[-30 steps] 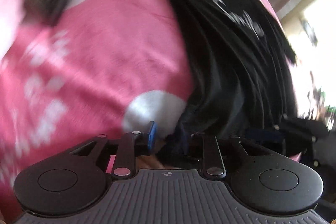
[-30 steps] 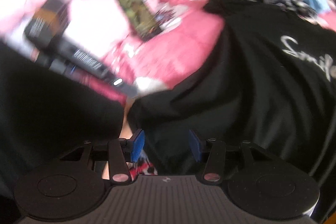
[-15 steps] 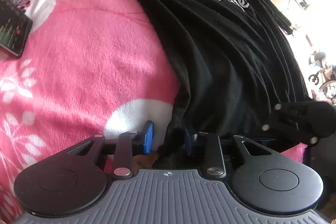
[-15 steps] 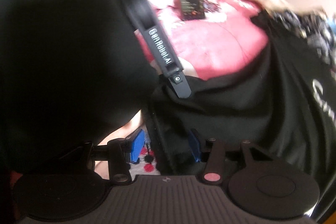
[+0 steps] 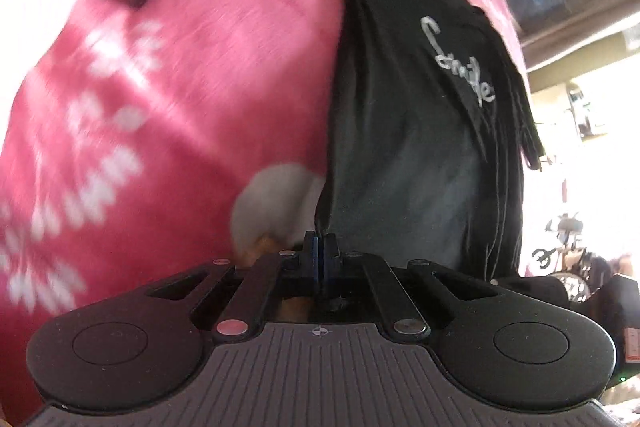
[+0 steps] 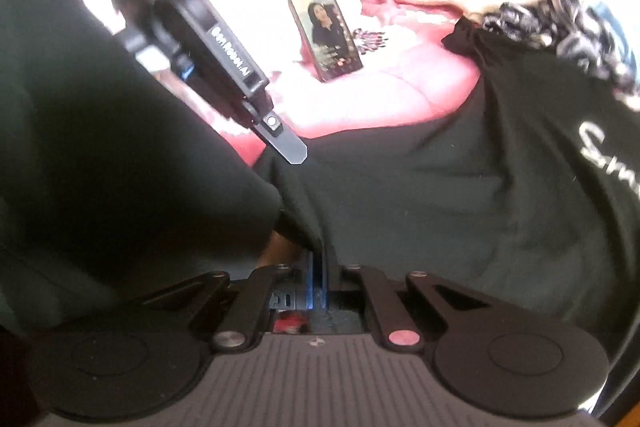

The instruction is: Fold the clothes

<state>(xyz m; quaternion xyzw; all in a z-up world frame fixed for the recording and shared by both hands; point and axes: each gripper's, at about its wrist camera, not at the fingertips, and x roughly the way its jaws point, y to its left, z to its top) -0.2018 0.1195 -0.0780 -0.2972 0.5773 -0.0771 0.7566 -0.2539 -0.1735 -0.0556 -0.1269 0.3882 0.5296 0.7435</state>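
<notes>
The black shirt (image 5: 404,131) lies spread on the pink blanket (image 5: 180,99), not folded yet. The left gripper (image 5: 320,247) and the right gripper (image 6: 318,259) each pinch its near edge, ready for a first fold

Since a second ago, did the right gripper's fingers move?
Yes. The right gripper has snapped shut, pinching the black T-shirt hem; earlier its blue pads stood apart around the fabric.

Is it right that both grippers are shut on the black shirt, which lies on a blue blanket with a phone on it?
Not quite: the blanket is pink, not blue, as both wrist views show. The rest holds: the left gripper and right gripper are shut on the black shirt, and the phone lies on the blanket.
</notes>
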